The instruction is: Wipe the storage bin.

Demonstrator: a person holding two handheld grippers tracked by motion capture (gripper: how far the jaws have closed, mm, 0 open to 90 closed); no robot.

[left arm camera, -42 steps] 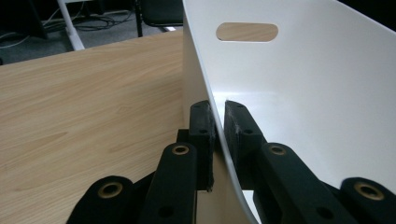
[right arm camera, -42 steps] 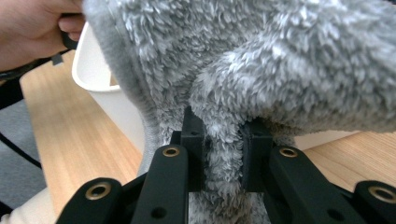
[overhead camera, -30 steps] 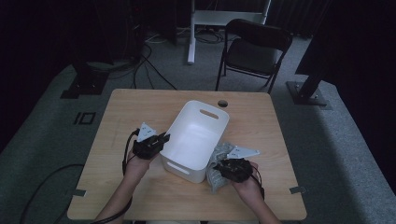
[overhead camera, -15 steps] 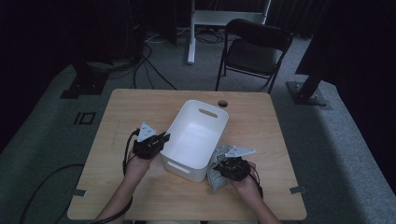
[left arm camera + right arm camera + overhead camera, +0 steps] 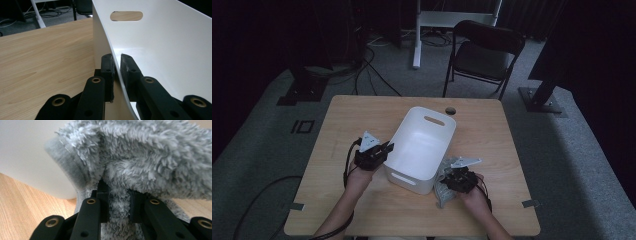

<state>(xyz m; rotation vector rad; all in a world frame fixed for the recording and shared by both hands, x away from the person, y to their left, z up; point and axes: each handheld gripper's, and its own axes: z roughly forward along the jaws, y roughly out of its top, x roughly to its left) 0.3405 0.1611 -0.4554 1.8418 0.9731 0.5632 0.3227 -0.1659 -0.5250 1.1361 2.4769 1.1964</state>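
A white plastic bin with a slot handle stands empty in the middle of the table. My left gripper is shut on the bin's left wall, one jaw outside and one inside. A fluffy grey cloth lies bunched on the table against the bin's right side. My right gripper is shut on a fold of the cloth, close to the bin's white wall.
The wooden table has a small round hole near its far edge. A black folding chair and a white stand are on the floor behind the table. Cables trail from both grippers.
The right gripper has shifted slightly left, toward the bin, with the cloth in it. The left gripper and the bin have stayed put.
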